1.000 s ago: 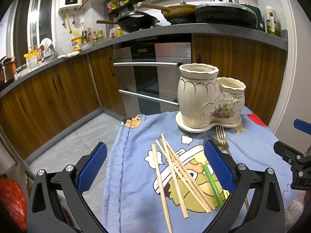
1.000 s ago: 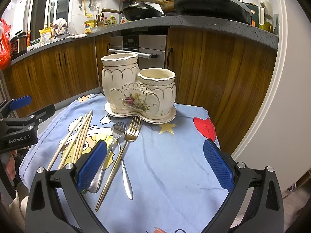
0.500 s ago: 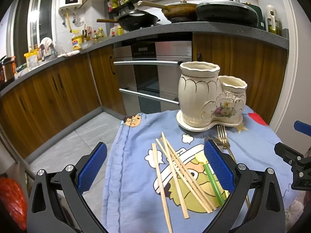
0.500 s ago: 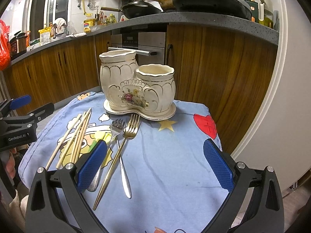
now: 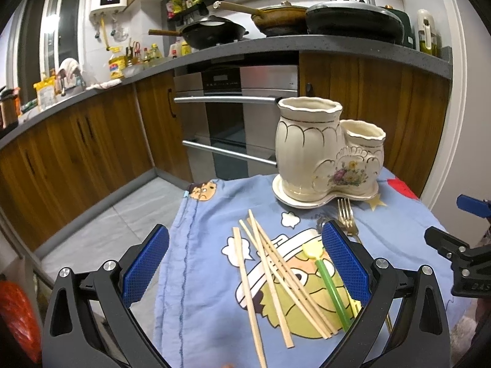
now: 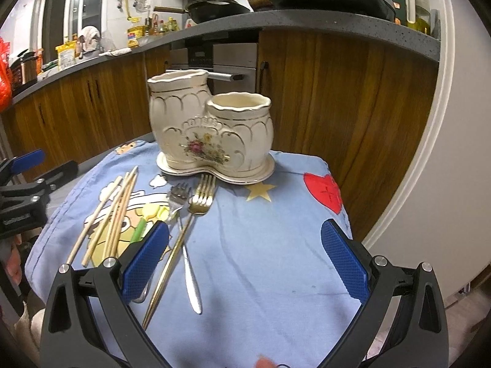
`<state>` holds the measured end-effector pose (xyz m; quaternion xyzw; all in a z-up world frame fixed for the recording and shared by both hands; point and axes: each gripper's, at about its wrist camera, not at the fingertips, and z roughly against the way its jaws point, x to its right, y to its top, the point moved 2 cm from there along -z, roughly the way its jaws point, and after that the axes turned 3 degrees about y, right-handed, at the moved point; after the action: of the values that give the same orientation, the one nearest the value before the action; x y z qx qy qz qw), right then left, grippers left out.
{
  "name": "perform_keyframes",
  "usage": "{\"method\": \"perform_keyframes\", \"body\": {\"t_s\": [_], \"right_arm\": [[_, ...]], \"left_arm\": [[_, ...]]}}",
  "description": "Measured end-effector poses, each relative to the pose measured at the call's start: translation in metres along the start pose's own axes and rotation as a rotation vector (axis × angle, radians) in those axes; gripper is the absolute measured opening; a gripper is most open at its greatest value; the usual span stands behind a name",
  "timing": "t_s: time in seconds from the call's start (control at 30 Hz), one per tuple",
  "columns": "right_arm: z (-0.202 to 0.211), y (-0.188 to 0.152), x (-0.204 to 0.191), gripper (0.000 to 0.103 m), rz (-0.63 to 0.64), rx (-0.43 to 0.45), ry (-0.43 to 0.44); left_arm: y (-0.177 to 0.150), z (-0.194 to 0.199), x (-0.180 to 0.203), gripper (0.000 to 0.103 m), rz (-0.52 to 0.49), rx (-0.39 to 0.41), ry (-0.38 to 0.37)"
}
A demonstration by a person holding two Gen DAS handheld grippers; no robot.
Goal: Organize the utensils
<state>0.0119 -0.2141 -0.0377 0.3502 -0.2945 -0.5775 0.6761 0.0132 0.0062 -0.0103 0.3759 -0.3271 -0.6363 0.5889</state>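
Observation:
A cream two-cup ceramic holder stands empty at the back of a small table under a blue cartoon cloth. Several wooden chopsticks, a green-handled yellow spoon, a gold fork and a silver fork lie loose on the cloth. My left gripper is open and empty, above the chopsticks. My right gripper is open and empty, its left finger over the fork handles.
Wooden kitchen cabinets and a steel oven stand behind the table, with pans on the counter. A white wall is at the right. Tiled floor lies left of the table.
Both grippers have drifted slightly toward the table and holder. Jaws stay open; no utensil has moved.

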Motion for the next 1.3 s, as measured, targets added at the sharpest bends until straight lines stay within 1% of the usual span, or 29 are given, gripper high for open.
{"method": "perform_keyframes", "body": {"t_s": [0.1,0.17,0.23,0.27,0.33,0.37,0.43,0.57,0.63,0.7,0.73,0.77,0.83,0.9,0.93,0.97,1.0,1.03,1.07,1.1,1.13,1.17,1.2,1.23,1.3], "right_arm": [[0.000,-0.001,0.002,0.098,-0.002,0.016,-0.003],[0.003,0.000,0.000,0.098,0.024,0.057,0.013],[0.009,0.000,-0.005,0.098,0.079,0.117,0.025],[0.010,0.001,-0.006,0.098,0.093,0.127,0.027],[0.011,0.002,-0.010,0.098,0.117,0.138,0.055],[0.009,0.002,-0.009,0.098,0.109,0.127,0.072],[0.005,0.003,-0.008,0.098,0.089,0.105,0.093],[-0.002,0.001,-0.005,0.098,0.081,0.051,0.103],[-0.004,0.000,-0.003,0.098,0.070,0.024,0.123],[-0.006,-0.002,0.001,0.098,0.053,0.011,0.124],[-0.009,-0.003,0.002,0.098,0.046,-0.012,0.130],[-0.012,-0.005,0.004,0.098,0.033,-0.037,0.152],[-0.016,-0.007,0.006,0.097,0.019,-0.056,0.172],[-0.019,-0.008,0.006,0.097,0.017,-0.063,0.166],[-0.021,-0.008,0.005,0.095,0.017,-0.069,0.169],[-0.023,-0.008,0.004,0.089,0.014,-0.079,0.175],[-0.026,-0.007,0.002,0.086,0.013,-0.092,0.184],[-0.030,-0.006,-0.001,0.085,0.015,-0.110,0.194],[-0.033,-0.004,-0.005,0.078,0.024,-0.119,0.213],[-0.036,-0.003,-0.008,0.072,0.032,-0.125,0.223],[-0.040,-0.001,-0.012,0.069,0.042,-0.129,0.229],[-0.042,0.001,-0.014,0.059,0.045,-0.133,0.231],[-0.048,0.003,-0.018,0.052,0.046,-0.144,0.236],[-0.052,0.005,-0.020,0.051,0.040,-0.155,0.244],[-0.062,0.007,-0.024,0.039,0.020,-0.183,0.269]], "left_arm": [[-0.001,0.000,-0.001,0.099,0.004,0.017,0.012],[-0.001,-0.001,-0.002,0.099,0.004,0.024,0.010],[0.000,-0.002,-0.006,0.099,0.015,0.024,0.001],[-0.001,-0.003,-0.008,0.099,0.019,0.023,-0.001],[-0.001,-0.006,-0.015,0.099,0.017,0.018,0.035],[-0.001,-0.008,-0.018,0.099,0.010,0.011,0.052],[-0.003,-0.012,-0.024,0.099,-0.011,0.000,0.061],[-0.009,-0.023,-0.036,0.097,-0.011,-0.044,0.081],[-0.013,-0.031,-0.038,0.096,-0.011,-0.080,0.074],[-0.018,-0.040,-0.035,0.095,-0.035,-0.124,0.062],[-0.020,-0.043,-0.031,0.095,-0.051,-0.143,0.052],[-0.024,-0.048,-0.027,0.093,-0.077,-0.170,0.042],[-0.031,-0.054,-0.020,0.074,-0.104,-0.212,0.044],[-0.035,-0.063,-0.016,0.066,-0.095,-0.266,0.011],[-0.036,-0.064,-0.016,0.063,-0.085,-0.277,0.000],[-0.037,-0.066,-0.015,0.062,-0.072,-0.288,-0.015],[-0.038,-0.067,-0.015,0.060,-0.061,-0.298,-0.033],[-0.038,-0.068,-0.013,0.058,-0.058,-0.301,-0.040],[-0.038,-0.069,-0.012,0.056,-0.060,-0.303,-0.045],[-0.038,-0.070,-0.010,0.052,-0.065,-0.306,-0.047],[-0.038,-0.071,-0.008,0.046,-0.074,-0.311,-0.049],[-0.040,-0.073,-0.006,0.044,-0.082,-0.318,-0.050],[-0.041,-0.074,-0.004,0.041,-0.086,-0.326,-0.056],[-0.042,-0.075,-0.003,0.038,-0.087,-0.330,-0.061],[-0.045,-0.077,0.001,0.034,-0.092,-0.339,-0.074]]}}
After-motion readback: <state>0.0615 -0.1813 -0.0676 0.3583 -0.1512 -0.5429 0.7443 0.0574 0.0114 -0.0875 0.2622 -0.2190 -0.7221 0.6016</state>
